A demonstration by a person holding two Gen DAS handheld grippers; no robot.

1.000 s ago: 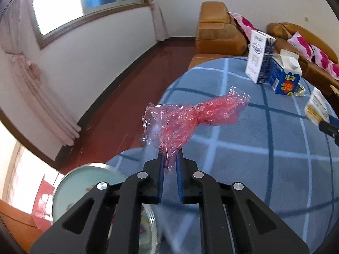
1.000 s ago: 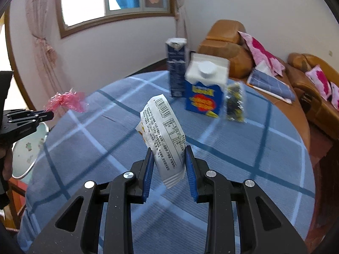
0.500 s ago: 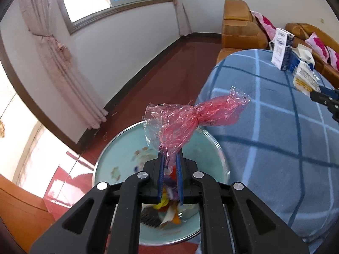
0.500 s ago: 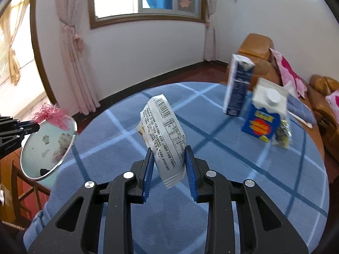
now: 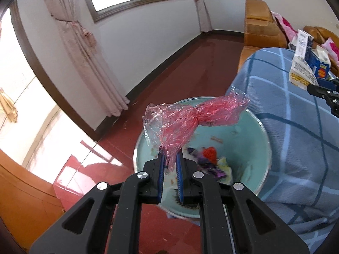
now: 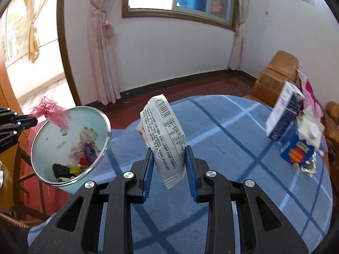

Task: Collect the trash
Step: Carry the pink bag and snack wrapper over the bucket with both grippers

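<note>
Blue checked table (image 6: 211,127) beside bin (image 5: 250,131). Left gripper (image 5: 169,160) pinches red wrap (image 5: 190,122), lying across over bin; right gripper (image 6: 168,160) clamps white packet (image 6: 163,131) upright.

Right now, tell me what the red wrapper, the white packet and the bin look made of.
Red wrapper: thin clear-red plastic film, glossy, crinkled and see-through. White packet: likely printed plastic film, smooth and fairly matte, with a crimped end seam and barcode. Bin: pale green wall, probably plastic, with a shiny metal-looking rim band.
</note>
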